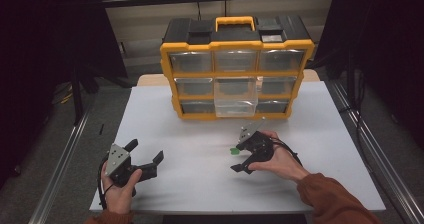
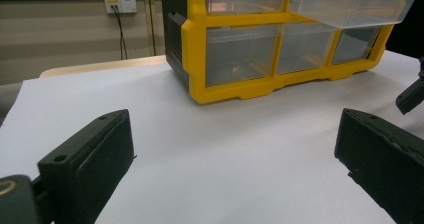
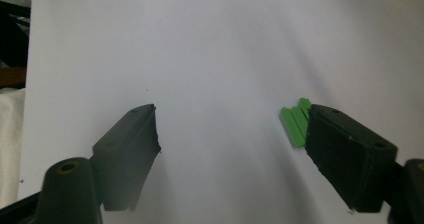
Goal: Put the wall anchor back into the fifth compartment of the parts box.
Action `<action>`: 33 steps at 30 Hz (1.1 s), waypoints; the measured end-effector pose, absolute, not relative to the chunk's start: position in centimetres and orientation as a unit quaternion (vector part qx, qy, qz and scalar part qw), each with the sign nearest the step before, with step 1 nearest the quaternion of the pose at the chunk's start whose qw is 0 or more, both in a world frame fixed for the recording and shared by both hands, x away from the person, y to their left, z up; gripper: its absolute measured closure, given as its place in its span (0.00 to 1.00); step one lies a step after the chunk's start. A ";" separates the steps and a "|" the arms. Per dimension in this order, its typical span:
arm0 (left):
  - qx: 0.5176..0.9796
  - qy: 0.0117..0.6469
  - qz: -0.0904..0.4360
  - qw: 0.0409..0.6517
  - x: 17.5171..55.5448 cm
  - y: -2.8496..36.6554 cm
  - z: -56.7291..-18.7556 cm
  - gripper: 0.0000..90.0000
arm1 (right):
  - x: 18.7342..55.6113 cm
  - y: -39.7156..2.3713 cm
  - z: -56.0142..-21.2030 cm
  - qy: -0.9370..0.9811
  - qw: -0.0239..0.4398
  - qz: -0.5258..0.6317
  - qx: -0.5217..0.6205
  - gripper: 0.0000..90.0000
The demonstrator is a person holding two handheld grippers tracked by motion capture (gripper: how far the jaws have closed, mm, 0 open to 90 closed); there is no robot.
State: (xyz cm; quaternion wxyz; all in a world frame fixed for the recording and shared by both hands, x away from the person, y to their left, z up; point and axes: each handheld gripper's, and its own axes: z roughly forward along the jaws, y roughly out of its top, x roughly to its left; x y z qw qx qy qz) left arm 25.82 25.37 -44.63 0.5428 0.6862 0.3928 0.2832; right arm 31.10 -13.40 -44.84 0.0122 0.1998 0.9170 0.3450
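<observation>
A white table [image 1: 200, 184] stands in a dark room, lit at the centre of the high view, with a pale wall and a socket behind it. A small green piece [image 1: 233, 151] lies flat on the table just right of the high view's centre. In the right gripper view the green piece [image 3: 296, 123] sits at right centre, touching or just beside the inner edge of the right-hand jaw; which, the frame does not settle. The right gripper [image 1: 243, 160], held in the person's right hand [image 1: 280, 161], lies directly below and right of the piece in the high view. Its jaws stand partly open with bare table between them, and nothing is gripped. The left gripper [image 1: 146, 160] rests at lower left of the high view in the left hand [image 1: 119, 193], well apart from the piece. Its jaws are wide open and hold nothing; the left gripper view shows bare table between them. A yellow and black drawer cabinet [image 1: 236, 66] stands at the upper centre of the high view, at the table's far edge. Its middle drawer [image 1: 235, 96] is pulled out toward the person.
</observation>
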 end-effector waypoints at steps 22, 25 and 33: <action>0.694 0.385 0.285 0.537 25.5 25.3 -44.6 0.03 | 33.7 -12.1 -45.9 0.943 0.006 0.290 0.161 0.44; 0.697 0.380 0.286 0.536 25.5 25.2 -44.5 0.03 | 33.7 -11.8 -46.1 0.945 0.005 0.284 0.163 0.47; 0.696 0.384 0.287 0.535 25.5 25.2 -44.5 0.03 | 33.8 -11.8 -45.9 0.949 -0.001 0.269 0.168 0.57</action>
